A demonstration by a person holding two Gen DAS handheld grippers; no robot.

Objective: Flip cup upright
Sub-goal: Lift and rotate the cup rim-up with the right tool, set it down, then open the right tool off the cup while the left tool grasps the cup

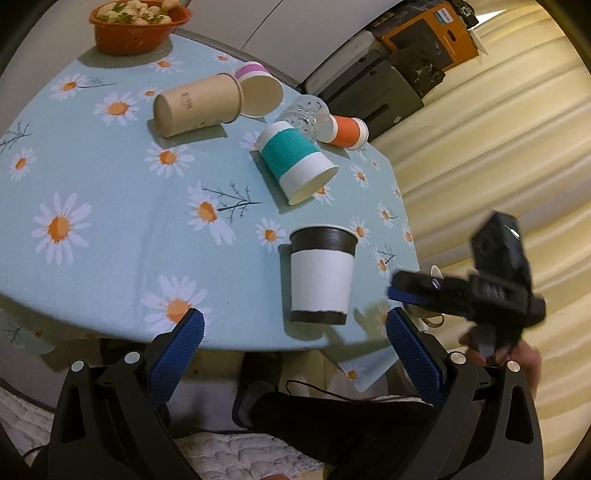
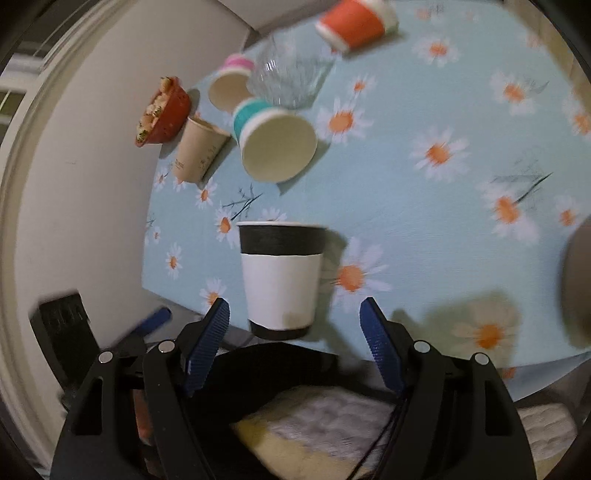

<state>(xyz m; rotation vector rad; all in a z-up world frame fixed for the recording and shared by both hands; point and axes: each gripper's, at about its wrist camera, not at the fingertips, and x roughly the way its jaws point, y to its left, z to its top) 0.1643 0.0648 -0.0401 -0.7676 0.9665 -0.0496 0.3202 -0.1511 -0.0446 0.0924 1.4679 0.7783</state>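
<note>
- Left wrist view, from left to right: the red bowl (image 1: 140,27) of food sits at the far left corner of the table (image 1: 92,192), then the tan cup (image 1: 197,105) on its side with the pink-banded cup (image 1: 258,90) touching its mouth, then the glass (image 1: 304,114), the teal-banded cup (image 1: 295,164) and the orange cup (image 1: 349,131), all lying down.
- The black-and-white cup (image 1: 322,275) stands near the table's front edge with its wide mouth up, so by my reading this one is already righted and free of both tools.
- The left gripper (image 1: 291,334) hangs just short of that edge, its jaws spread wide with nothing between them.
- At the right edge of this view the right gripper (image 1: 400,293) shows blurred, beside the table's corner.
- Right wrist view: the right gripper (image 2: 295,321) has its jaws spread and empty, and the black-and-white cup (image 2: 280,277) stands just beyond them, untouched.
- Only this view looks straight into the teal-banded cup (image 2: 275,142), showing its open mouth turned toward the front edge; the left view shows only its side and banding.
- Next step, as I judge it: pick one of the fallen cups, likely the teal one as nearest, close on its side wall and tip it base-down without knocking the glass behind.
</note>
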